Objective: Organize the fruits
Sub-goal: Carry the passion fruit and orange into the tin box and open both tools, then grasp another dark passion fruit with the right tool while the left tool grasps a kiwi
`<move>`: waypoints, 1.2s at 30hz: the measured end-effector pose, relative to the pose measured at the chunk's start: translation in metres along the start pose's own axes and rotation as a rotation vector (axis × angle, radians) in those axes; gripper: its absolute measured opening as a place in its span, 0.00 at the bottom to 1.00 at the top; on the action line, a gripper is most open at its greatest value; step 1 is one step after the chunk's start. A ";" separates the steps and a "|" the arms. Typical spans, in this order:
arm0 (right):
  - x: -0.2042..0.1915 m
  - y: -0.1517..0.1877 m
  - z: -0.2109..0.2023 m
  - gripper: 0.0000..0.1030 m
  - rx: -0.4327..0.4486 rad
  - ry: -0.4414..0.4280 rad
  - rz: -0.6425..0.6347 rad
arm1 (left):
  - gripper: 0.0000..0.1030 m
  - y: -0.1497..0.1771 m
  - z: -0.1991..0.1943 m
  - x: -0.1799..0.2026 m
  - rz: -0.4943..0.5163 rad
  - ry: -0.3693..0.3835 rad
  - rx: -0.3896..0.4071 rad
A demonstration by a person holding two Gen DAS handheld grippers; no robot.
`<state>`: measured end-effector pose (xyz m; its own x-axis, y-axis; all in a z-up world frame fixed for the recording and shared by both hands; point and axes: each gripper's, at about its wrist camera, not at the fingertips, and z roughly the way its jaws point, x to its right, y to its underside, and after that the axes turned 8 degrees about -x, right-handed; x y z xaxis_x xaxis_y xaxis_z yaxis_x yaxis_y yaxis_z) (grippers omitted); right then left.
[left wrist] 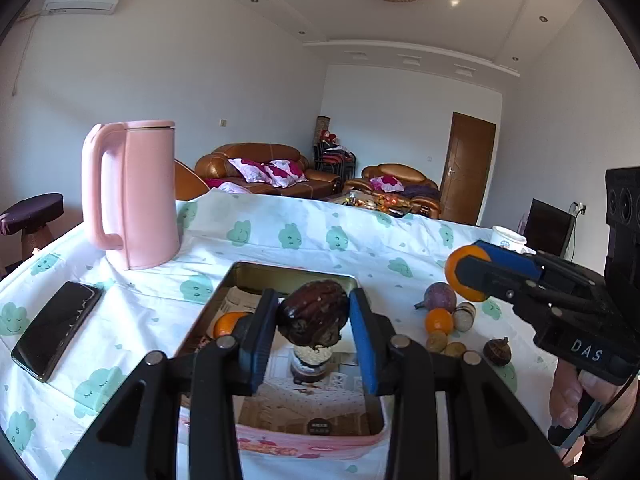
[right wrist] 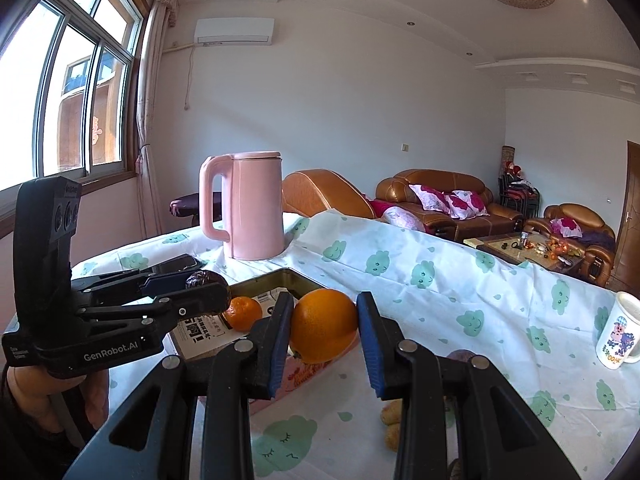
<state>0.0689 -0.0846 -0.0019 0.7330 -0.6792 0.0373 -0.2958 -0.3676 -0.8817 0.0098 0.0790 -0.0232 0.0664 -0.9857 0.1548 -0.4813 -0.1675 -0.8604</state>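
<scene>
My left gripper is shut on a dark wrinkled fruit and holds it above the open metal tin. A small orange and a jar-like item lie in the tin. My right gripper is shut on a large orange and holds it above the tin's near corner. It shows at the right of the left wrist view. Loose fruits lie on the cloth right of the tin: a purple fruit, a small orange, and a dark fruit.
A pink kettle stands at the back left of the table. A black phone lies left of the tin. A white mug stands at the right edge. Sofas and a coffee table lie beyond the table.
</scene>
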 end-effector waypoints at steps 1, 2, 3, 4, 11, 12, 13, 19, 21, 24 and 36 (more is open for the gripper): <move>-0.003 -0.002 0.005 0.34 -0.006 -0.009 -0.004 | 0.37 0.000 0.000 -0.006 -0.012 -0.006 0.001; -0.007 -0.003 0.010 0.34 -0.012 -0.018 -0.006 | 0.37 0.000 0.000 -0.012 -0.022 -0.014 0.002; -0.011 -0.004 0.015 0.34 -0.019 -0.026 -0.009 | 0.37 0.001 0.001 -0.016 -0.030 -0.023 -0.002; -0.014 -0.004 0.020 0.34 -0.027 -0.033 -0.013 | 0.37 0.001 0.003 -0.021 -0.040 -0.030 -0.010; -0.038 0.000 0.053 0.34 -0.105 -0.085 -0.037 | 0.37 0.008 0.014 -0.041 -0.076 -0.050 -0.061; -0.041 0.002 0.055 0.34 -0.118 -0.091 -0.044 | 0.37 0.009 0.015 -0.043 -0.079 -0.051 -0.067; -0.045 0.004 0.058 0.34 -0.130 -0.097 -0.052 | 0.37 0.009 0.016 -0.044 -0.081 -0.051 -0.074; -0.057 0.013 0.081 0.34 -0.254 -0.103 -0.077 | 0.37 0.015 0.025 -0.050 -0.086 -0.064 -0.122; -0.058 0.014 0.085 0.34 -0.280 -0.102 -0.076 | 0.37 0.017 0.027 -0.049 -0.083 -0.067 -0.134; -0.059 0.017 0.093 0.34 -0.341 -0.137 -0.076 | 0.38 0.018 0.029 -0.049 -0.084 -0.072 -0.140; 0.004 0.043 0.011 0.49 -0.217 0.036 0.031 | 0.72 0.008 0.009 -0.009 -0.022 -0.036 -0.065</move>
<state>0.0656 -0.0959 -0.0450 0.7006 -0.7128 0.0318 -0.4454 -0.4717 -0.7610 0.0129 0.0865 -0.0356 0.1082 -0.9820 0.1545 -0.5355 -0.1885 -0.8232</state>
